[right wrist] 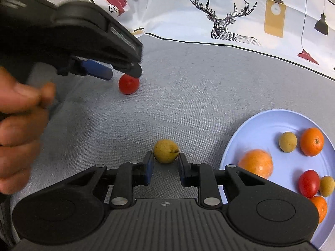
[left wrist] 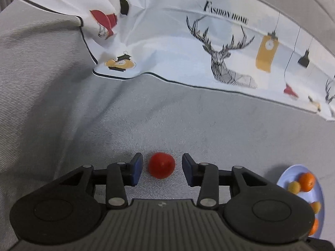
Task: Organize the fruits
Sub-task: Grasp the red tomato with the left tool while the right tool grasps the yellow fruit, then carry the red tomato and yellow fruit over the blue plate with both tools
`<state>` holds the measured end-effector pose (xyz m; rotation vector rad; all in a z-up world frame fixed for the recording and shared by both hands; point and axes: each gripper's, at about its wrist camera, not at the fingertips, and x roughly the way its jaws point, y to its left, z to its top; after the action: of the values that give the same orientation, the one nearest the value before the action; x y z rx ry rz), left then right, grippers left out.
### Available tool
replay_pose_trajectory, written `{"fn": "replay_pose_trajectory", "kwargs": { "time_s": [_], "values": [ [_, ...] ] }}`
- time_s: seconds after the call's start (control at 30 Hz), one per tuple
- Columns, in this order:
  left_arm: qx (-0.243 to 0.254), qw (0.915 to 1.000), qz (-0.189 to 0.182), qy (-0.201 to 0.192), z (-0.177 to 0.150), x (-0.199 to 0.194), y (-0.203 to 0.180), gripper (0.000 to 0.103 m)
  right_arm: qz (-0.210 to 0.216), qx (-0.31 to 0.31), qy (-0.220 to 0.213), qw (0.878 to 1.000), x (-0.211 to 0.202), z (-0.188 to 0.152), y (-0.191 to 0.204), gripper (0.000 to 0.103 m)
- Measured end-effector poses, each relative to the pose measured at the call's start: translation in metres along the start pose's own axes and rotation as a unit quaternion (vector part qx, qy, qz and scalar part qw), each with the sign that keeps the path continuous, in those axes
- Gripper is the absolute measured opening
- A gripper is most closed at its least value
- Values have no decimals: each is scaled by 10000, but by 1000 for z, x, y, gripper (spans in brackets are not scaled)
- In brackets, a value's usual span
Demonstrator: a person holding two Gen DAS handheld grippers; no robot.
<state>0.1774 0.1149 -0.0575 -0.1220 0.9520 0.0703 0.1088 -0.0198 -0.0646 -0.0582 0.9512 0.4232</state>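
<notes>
- A grey woven cloth (right wrist: 188, 87) covers the counter, with a white printed sheet (right wrist: 230, 10) of deer and lamps lying along its far edge.
- The left tool (left wrist: 162, 167) hangs over a small red tomato (left wrist: 161, 165) on the cloth, its jaws spread to either side and clear of the skin.
- The right tool (right wrist: 165, 163) stands narrow on a small yellow fruit (right wrist: 166, 151); its pads appear to press both flanks, though the contact is hard to confirm.
- A pale blue plate (right wrist: 261, 121) just to the right holds oranges, another tomato and more yellow fruits.
- Both fruits look light, round and smooth, so likely to roll or slip; the tomato probably bruises easily.
- Each is best taken across its widest middle, with gentle pressure.
</notes>
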Motion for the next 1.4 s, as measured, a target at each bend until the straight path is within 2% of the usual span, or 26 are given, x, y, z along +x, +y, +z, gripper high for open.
{"fn": "replay_pose_trajectory", "kwargs": {
  "time_s": [0.17,0.2,0.23,0.4,0.7,0.9,1.0,1.4],
  "values": [
    [230,9996,136,57,-3,9,-7,44,-3,-2,-4,10000,3,2,0,26],
    [273,9994,176,83,-4,10,-8,34,-4,-7,-8,10000,3,2,0,26],
    [303,9993,202,107,-4,12,-10,32,-3,-9,-12,10000,3,2,0,26],
    [217,9993,274,112,-6,1,-8,31,21,83,-121,9999,-3,2,-4,26],
    [-176,9970,410,627,-32,-44,13,31,119,37,-285,9995,-21,-5,-8,26],
    [329,9947,403,891,-57,-59,5,32,269,-117,-224,9993,-33,-15,-4,26],
    [616,9925,560,895,-62,-58,-2,32,297,-194,-133,9993,-35,-20,-2,26],
    [696,9933,498,771,-65,-60,-17,32,272,-76,-293,9992,-44,-19,-13,26]
  ]
}}
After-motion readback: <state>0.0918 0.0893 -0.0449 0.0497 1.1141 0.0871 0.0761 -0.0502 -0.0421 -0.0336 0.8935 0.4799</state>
